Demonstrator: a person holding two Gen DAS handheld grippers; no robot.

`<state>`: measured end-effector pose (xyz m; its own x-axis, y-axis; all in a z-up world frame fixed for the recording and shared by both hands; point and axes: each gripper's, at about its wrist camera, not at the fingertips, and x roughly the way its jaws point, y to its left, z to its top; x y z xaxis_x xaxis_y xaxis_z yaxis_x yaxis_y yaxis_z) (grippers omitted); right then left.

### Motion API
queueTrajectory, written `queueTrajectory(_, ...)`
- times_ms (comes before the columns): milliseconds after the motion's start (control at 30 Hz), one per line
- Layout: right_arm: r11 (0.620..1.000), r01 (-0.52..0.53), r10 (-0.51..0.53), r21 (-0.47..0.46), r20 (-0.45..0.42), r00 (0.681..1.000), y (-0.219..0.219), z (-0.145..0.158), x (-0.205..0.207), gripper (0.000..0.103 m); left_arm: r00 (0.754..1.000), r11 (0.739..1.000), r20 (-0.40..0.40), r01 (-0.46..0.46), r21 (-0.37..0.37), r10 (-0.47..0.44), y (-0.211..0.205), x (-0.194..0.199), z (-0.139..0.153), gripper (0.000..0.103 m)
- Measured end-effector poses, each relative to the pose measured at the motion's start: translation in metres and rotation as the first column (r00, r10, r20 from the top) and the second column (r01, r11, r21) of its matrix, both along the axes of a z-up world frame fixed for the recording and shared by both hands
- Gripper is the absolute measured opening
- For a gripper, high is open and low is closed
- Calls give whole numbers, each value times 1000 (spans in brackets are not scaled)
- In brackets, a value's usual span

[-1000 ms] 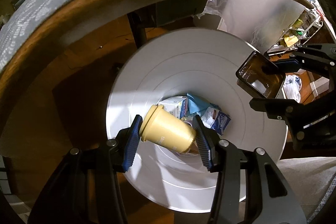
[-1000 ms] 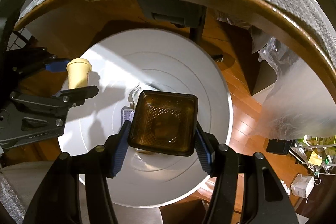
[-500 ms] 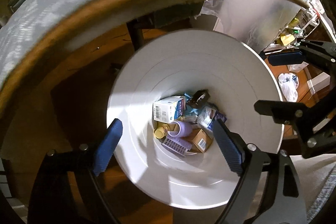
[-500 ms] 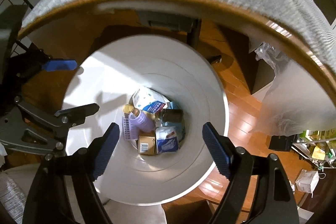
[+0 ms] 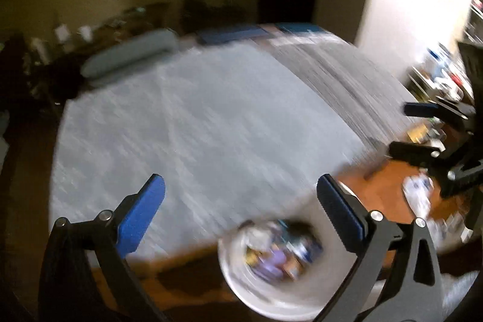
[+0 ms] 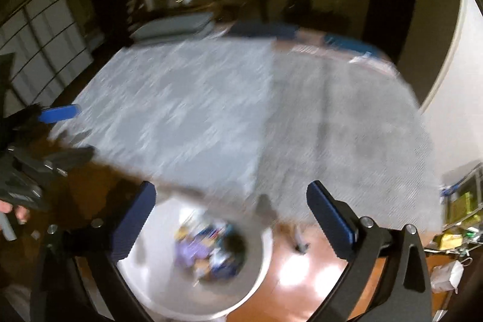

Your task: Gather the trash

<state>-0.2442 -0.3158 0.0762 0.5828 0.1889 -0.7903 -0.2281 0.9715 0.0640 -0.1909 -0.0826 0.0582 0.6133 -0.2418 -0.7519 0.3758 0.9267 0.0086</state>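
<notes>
Both views heavily motion-blurred; we read only broad shapes. Risk first, working left to right. At the left edge of the grey-covered table (image 5: 196, 122) we see no trash left on the cover, though the smear could hide a small piece, so a missed item is our first worry. Toward the near edge, the white bin (image 5: 271, 291) stands on the wooden floor (image 6: 317, 261) just below the table's rim, partly tucked under it. A careless sweep of either gripper back down could, we judge, clip that rim or knock the bin. The trash (image 6: 208, 249) sits heaped at the bin's bottom: purple, blue and yellow bits, not separable in the blur. Light pieces dropped from up here might bounce off the wall or miss the mouth. Now the tools. Left gripper (image 5: 241, 207): jaws have just been opening and stand wide apart, blue pads bare, nothing between them, touching nothing. Right gripper (image 6: 231, 216): likewise just been opening, spread wide, empty, clear of table and bin. Each gripper shows at the edge of the other's view, well apart. At the far left of the right view, a hand (image 6: 15, 215) holds the left tool.
</notes>
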Motion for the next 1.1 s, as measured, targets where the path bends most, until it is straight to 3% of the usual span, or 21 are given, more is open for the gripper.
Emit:
queueTrajectory(267, 971, 237, -237, -5, -41, 971, -71, -33, 109, 99, 977, 977, -13, -211, -25, 211, 40, 101, -17, 101)
queueTrajectory(467, 941, 339, -340, -18, -47, 939, -105, -53, 168, 99, 954, 956, -58, -295, -8, 294, 63, 160, -36, 101)
queueTrajectory(733, 915, 397, -401, -68, -43, 915, -134, -64, 209, 99, 925, 930, -99, -368, 3, 366, 85, 198, -55, 101)
queueTrajectory(1100, 905, 419, -422, -78, -32, 906, -157, -69, 222, 99, 913, 919, -103, -393, 30, 394, 94, 216, -62, 101)
